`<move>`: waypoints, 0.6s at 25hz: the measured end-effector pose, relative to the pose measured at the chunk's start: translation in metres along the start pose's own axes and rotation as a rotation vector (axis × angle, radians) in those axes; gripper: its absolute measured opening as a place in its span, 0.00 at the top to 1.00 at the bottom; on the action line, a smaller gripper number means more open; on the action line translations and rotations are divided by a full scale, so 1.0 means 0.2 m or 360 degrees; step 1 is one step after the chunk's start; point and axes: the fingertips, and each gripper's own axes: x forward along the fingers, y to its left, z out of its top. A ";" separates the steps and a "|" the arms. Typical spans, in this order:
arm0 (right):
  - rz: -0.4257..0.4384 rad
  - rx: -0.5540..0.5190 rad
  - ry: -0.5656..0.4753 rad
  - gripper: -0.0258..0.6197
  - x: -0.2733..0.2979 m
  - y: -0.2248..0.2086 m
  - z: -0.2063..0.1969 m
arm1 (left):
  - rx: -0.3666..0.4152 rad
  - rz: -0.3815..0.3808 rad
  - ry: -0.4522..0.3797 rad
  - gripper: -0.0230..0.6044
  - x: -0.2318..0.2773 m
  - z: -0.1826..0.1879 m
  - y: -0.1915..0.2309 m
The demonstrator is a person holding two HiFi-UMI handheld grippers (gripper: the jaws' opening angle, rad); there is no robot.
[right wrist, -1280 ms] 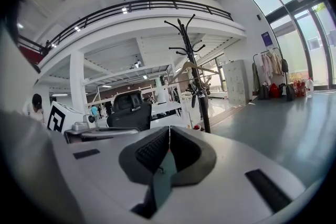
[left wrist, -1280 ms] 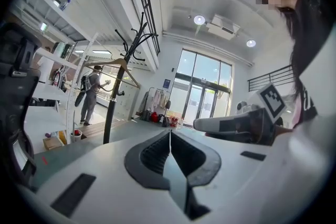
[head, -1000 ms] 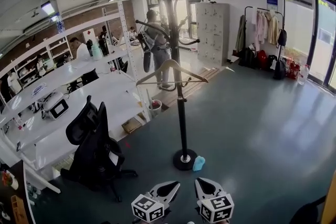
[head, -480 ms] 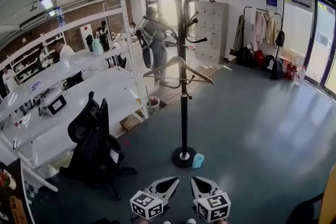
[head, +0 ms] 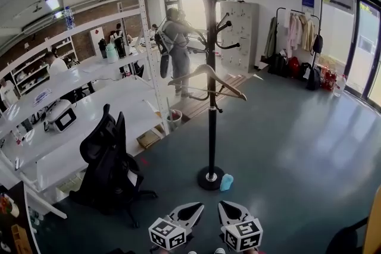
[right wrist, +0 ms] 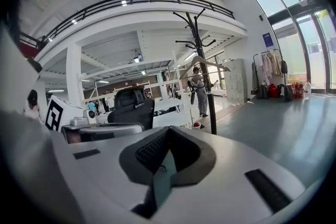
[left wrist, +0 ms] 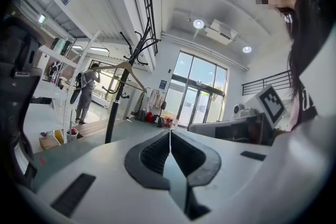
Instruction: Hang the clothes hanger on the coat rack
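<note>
A tall black coat rack stands on the grey floor in the middle of the head view. A wooden clothes hanger hangs from one of its lower hooks. My left gripper and right gripper sit side by side at the bottom edge, well short of the rack's base, both shut and empty. In the left gripper view the jaws meet in front of the rack and hanger. In the right gripper view the closed gripper points toward the rack and hanger.
A black office chair stands left of the rack beside white shelving and tables. A small light-blue object lies by the rack's base. A person stands behind the rack. A clothes rail and glass doors are at the far right.
The rack has drifted slightly right in the head view and the hanger shows at a new angle. Both grippers remain shut, low in the picture, edging toward the rack.
</note>
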 end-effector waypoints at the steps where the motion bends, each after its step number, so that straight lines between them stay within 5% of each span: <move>1: -0.0003 0.0005 0.0000 0.94 0.00 0.00 0.00 | 0.0000 0.0002 -0.0002 0.95 -0.01 0.00 0.01; 15: -0.0014 0.0025 0.0019 0.94 0.02 -0.01 -0.04 | -0.0012 0.0009 0.0011 0.95 -0.02 -0.02 0.03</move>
